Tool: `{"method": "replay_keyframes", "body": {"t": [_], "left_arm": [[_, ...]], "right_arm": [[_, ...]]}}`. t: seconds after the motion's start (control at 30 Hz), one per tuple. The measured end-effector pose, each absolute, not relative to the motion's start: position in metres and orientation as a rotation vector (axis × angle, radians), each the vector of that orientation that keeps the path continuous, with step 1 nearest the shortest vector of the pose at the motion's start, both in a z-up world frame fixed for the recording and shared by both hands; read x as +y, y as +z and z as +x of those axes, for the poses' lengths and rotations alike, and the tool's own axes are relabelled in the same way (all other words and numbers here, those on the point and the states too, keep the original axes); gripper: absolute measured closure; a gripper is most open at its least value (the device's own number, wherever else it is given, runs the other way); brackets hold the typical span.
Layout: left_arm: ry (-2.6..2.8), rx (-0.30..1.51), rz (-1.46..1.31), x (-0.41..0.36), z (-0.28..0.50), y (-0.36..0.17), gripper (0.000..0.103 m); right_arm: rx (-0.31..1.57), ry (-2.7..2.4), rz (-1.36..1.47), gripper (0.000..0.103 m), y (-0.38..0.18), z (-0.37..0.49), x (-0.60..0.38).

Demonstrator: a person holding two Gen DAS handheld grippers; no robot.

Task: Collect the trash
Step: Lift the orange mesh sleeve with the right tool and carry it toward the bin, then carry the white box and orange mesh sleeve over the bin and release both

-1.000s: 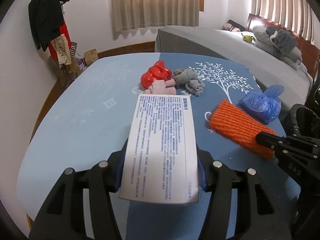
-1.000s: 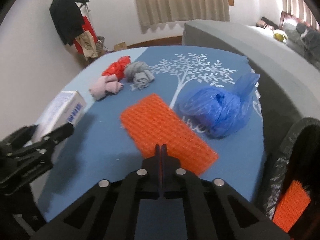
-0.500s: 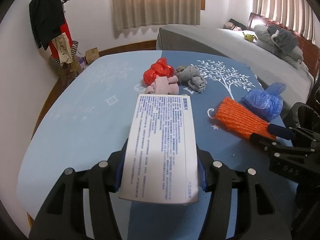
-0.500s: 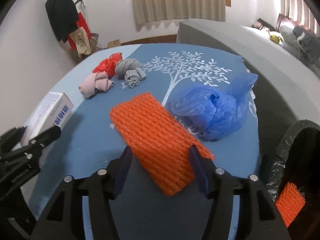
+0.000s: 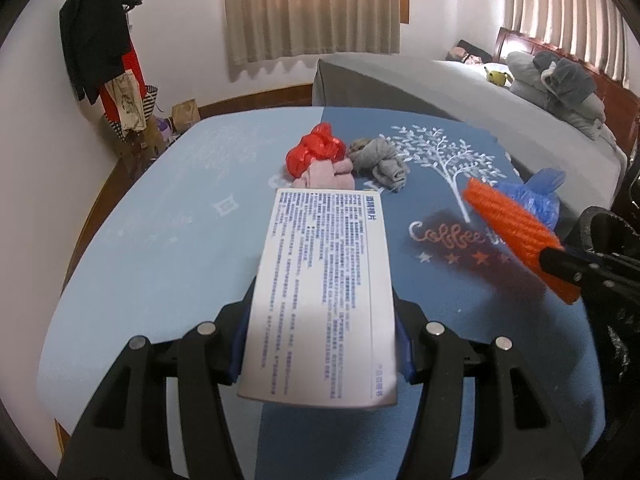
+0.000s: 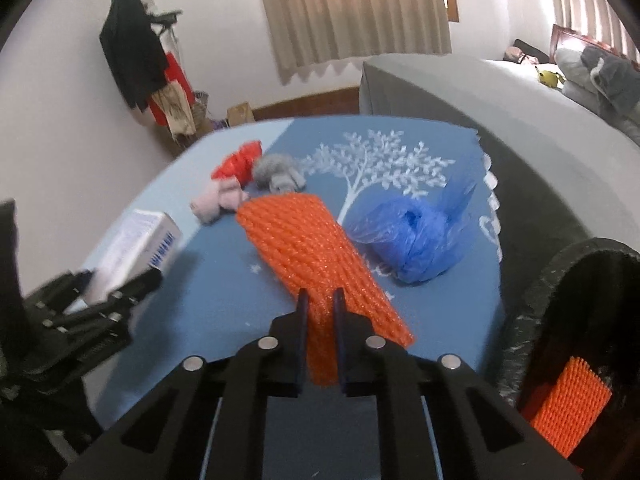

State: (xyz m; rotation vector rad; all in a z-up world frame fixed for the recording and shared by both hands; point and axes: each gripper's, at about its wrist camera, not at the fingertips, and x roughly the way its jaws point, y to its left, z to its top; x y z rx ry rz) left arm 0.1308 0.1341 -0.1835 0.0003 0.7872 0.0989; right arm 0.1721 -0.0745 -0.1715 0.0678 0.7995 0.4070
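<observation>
Left gripper (image 5: 320, 344): fingers (image 5: 240, 344) closed against the two long sides of a white box (image 5: 320, 292) printed with blue text; box held flat, printed face up, projecting forward past the fingertips, above the blue surface (image 5: 160, 248).

Right gripper (image 6: 320, 320): fingers (image 6: 301, 320) drawn in to a narrow gap, pinching the near end of an orange foam net sleeve (image 6: 304, 240). Sleeve extends forward and slightly left from the fingertips. In the left wrist view the sleeve (image 5: 516, 232) appears tilted, far end raised, with a shadow on the surface under it; whether any part touches the surface cannot be told.

Ahead and right of the right fingers: crumpled blue plastic bag (image 6: 416, 236) lying on the surface, just beside the sleeve. Far beyond the sleeve tip, clustered together: red plastic bag (image 6: 238, 162), grey rolled cloth (image 6: 278, 172), pink rolled cloth (image 6: 218, 202). Seen from the left gripper, this cluster sits straight ahead of the box's far edge.

Right of the right fingers, low: black bin with bag liner (image 6: 560, 288), with a second orange net piece (image 6: 568, 404) inside.

Surface cloth carries a white tree print (image 5: 444, 156).
</observation>
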Motion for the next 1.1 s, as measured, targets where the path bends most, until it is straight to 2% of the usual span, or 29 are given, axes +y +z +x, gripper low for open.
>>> {"method": "replay_keyframes", "body": {"t": [0.6,1.1], "left_arm": [[-0.041,0.665,0.006,0.059,0.109,-0.122,0.049],[-0.187,0.612,0.035,-0.017,0.100,-0.096,0.049]], "right_arm": [[0.605,0.337,0.148,0.091,-0.086,0.129,-0.139],[0.553,0.179,0.191,0.091,-0.068,0.093,-0.215]]}}
